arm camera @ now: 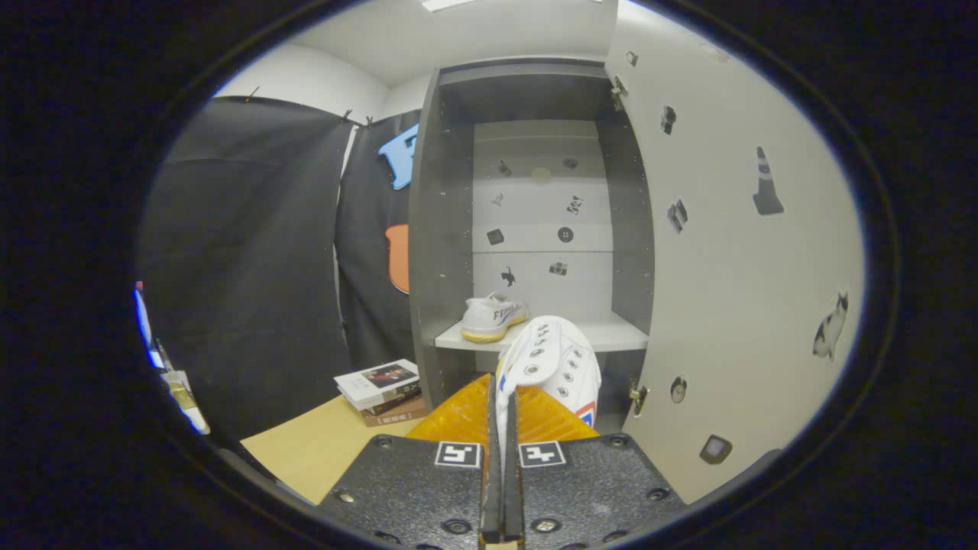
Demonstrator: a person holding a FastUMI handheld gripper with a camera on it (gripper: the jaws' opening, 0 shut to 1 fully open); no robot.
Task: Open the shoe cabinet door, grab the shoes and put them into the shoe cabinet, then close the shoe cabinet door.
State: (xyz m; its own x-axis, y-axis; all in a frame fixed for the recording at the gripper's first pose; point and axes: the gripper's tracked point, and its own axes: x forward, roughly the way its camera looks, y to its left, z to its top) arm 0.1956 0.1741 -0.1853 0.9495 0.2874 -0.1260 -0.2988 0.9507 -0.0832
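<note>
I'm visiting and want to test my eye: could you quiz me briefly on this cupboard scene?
1. True or false: the cabinet door is open.
2. What is the tool shut on? A) book B) shoe C) hinge
3. What sits on the shelf already?

Key: 1 true. 2 B: both fingers pinch the edge of a white shoe. 3 Another white shoe, at the shelf's left end.

shoe in my tongs [554,363]: soft white cloth, I think
cabinet door [733,305]: smooth, matt board
worktop [321,447]: pale wood, I see
books [380,391]: shiny paper
</note>
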